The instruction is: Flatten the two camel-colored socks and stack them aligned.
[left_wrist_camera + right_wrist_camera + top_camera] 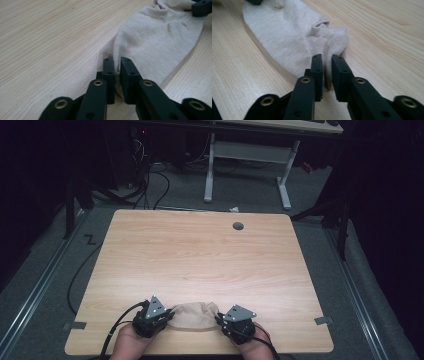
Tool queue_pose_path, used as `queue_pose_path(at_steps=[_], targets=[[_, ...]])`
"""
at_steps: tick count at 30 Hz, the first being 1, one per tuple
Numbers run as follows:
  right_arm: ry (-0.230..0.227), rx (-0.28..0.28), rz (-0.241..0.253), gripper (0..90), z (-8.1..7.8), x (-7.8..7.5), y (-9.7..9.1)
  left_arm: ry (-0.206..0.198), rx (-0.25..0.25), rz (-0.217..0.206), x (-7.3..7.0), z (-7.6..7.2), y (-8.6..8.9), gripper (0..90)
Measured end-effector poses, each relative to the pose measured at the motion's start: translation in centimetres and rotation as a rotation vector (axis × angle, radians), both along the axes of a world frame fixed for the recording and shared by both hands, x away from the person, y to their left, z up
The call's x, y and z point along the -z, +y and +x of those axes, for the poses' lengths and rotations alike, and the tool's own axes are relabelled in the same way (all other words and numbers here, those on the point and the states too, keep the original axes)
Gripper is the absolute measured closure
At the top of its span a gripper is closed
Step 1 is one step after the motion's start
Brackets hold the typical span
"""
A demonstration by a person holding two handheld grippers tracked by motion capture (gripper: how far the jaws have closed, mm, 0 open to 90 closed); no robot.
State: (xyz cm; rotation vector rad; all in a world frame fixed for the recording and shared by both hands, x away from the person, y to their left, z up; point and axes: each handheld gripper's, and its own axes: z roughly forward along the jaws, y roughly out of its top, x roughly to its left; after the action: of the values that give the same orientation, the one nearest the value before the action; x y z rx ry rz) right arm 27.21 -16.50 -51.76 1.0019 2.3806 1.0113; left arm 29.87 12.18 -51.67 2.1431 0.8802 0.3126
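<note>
Your left gripper (117, 75) and right gripper (327, 72) each pinch a thin fold of the sock (196, 315); loosen either and that end drops.

In the high view the sock's (196, 315) two ends sit under the left gripper (167, 316) and right gripper (220, 319), so the jaws' hold can't be read there, and the person's forearms are cut off by the bottom edge. In the left gripper view the pinched bit of sock is hidden betw. the jaws, and the other gripper is clipped at the top right corner. In the right gripper view the sock's far end runs off the top edge, w/ a dark gripper part there mostly out of frame.
</note>
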Motion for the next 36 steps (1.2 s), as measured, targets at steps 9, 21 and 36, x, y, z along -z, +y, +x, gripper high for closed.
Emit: queue_pose_path(at_steps=[9, 21, 36], targets=[[-0.027, 0.016, 0.025, 68.6, 0.0, -0.4, -0.3, -0.027, 0.007, 0.017, -0.5, 0.2, 0.5, 66.2], [-0.074, 0.047, 0.059, 61.5, 0.4, -1.0, -0.9, -0.058, -0.008, -0.002, -0.9, 0.9, 0.9, 55.5], [-0.111, 0.136, 0.099, 51.3, 3.9, -0.9, -2.7, -0.117, -0.139, -0.028, -1.2, 4.4, 5.4, 45.7]])
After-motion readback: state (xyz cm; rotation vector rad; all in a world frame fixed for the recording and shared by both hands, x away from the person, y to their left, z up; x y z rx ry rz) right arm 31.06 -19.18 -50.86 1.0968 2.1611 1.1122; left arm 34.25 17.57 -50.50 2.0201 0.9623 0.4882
